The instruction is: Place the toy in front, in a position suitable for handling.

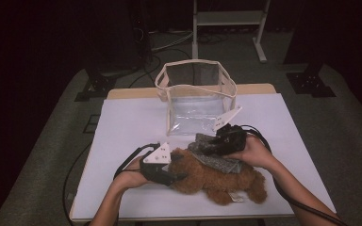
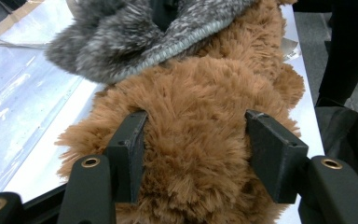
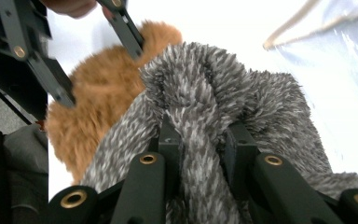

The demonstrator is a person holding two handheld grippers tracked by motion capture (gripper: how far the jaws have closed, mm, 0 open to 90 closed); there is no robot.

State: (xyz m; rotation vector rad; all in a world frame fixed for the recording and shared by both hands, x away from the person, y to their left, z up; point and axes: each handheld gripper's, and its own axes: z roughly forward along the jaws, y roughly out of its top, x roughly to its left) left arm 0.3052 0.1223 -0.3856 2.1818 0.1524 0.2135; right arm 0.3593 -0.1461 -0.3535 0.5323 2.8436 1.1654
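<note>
Pinching a fold of the grey knitted garment (image 3: 223,116) between its two black jaws, our right gripper (image 3: 200,140) is nearly closed, with only the thickness of the wool keeping the pads apart. In the high view that right gripper (image 1: 226,139) sits on top of the garment (image 1: 214,157), which is draped over the back of the brown teddy bear (image 1: 217,179).

Our left gripper (image 2: 196,154) has its jaws set on either side of the bear (image 2: 196,121), the pads pressing into the fur so that the plush bulges between them. From above, this left gripper (image 1: 169,175) lies low on the white table (image 1: 122,127) at the end of the bear nearest our left hand (image 1: 134,172), and the bear lies on its side running from there towards our right hand (image 1: 254,153).

Looking along the left jaws, we see the grey garment (image 2: 135,37) just beyond them, lying over the far part of the bear. Looking along the right jaws, the bear (image 3: 102,79) shows past and beside the wool, with the other gripper holding it there.

Beyond both grippers, well apart from the bear, stands a clear bag (image 1: 195,96) with a cream trim, its mouth open.
</note>
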